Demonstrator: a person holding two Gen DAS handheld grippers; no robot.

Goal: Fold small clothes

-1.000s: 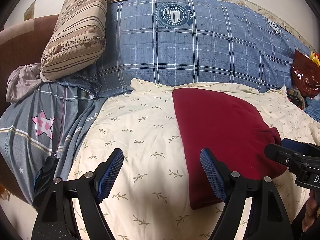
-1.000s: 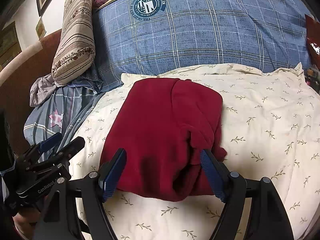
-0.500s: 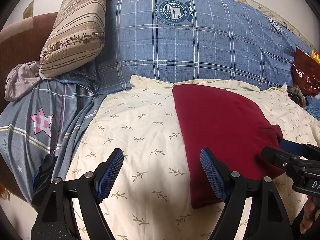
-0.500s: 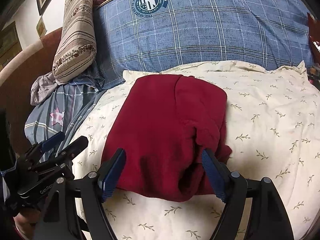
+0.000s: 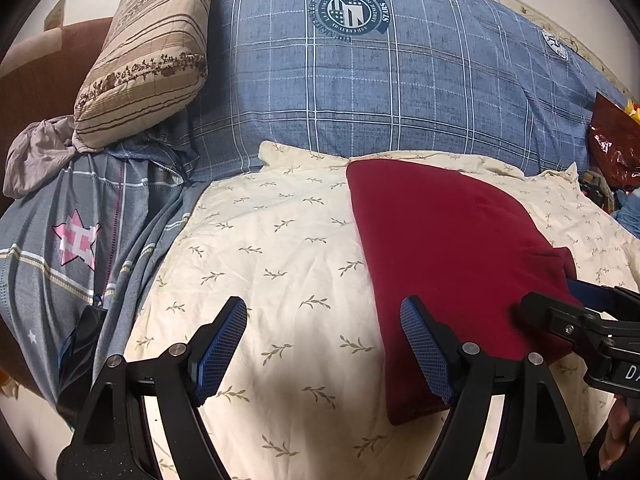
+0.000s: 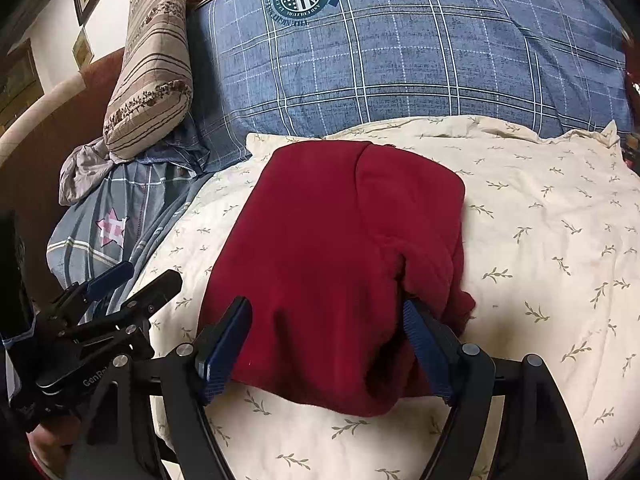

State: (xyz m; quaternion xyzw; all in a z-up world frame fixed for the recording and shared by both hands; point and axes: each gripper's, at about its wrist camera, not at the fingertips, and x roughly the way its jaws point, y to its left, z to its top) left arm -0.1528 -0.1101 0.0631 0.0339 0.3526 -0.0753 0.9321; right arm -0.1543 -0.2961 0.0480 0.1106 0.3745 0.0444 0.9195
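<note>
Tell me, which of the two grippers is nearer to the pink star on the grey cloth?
Left. The left gripper hovers open over the cream sheet beside the pink star; the right gripper is farther off, straddling the red garment.
</note>
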